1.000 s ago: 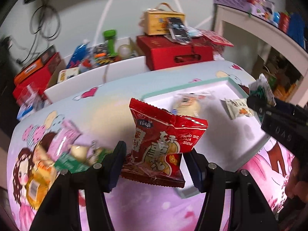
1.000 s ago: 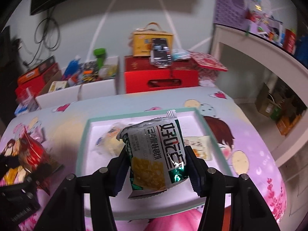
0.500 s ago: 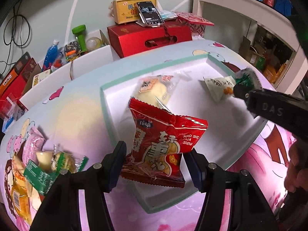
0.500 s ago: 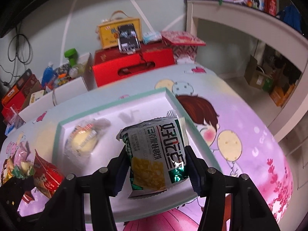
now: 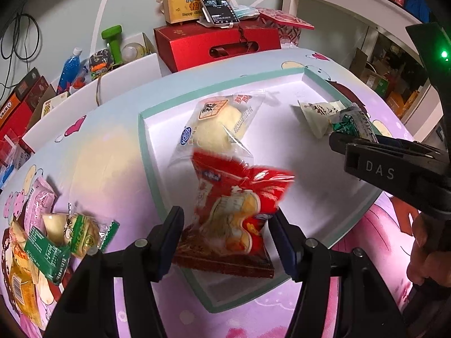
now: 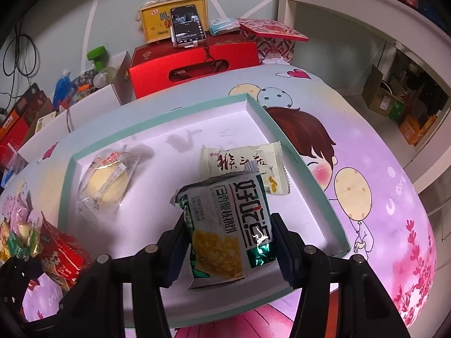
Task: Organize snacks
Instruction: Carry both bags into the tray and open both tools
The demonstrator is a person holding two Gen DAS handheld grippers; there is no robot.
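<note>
Both grippers came down over the tray (image 5: pixel 146 152), the left gripper (image 5: pixel 225 242) pinching the red bag (image 5: pixel 239 211) and the right gripper (image 6: pixel 225 250) pinching the green bag (image 6: pixel 228 225), so 2 snacks look ready to drop in.

Both claws point steeply down: left claw (image 5: pixel 227 235) and right claw (image 6: pixel 227 250) each clamp a packet.

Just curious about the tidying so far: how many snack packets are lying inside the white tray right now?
2: a clear-wrapped yellow bun at the tray's left, and a cream packet at its right. Two more packets are held above, not lying in it.
</note>
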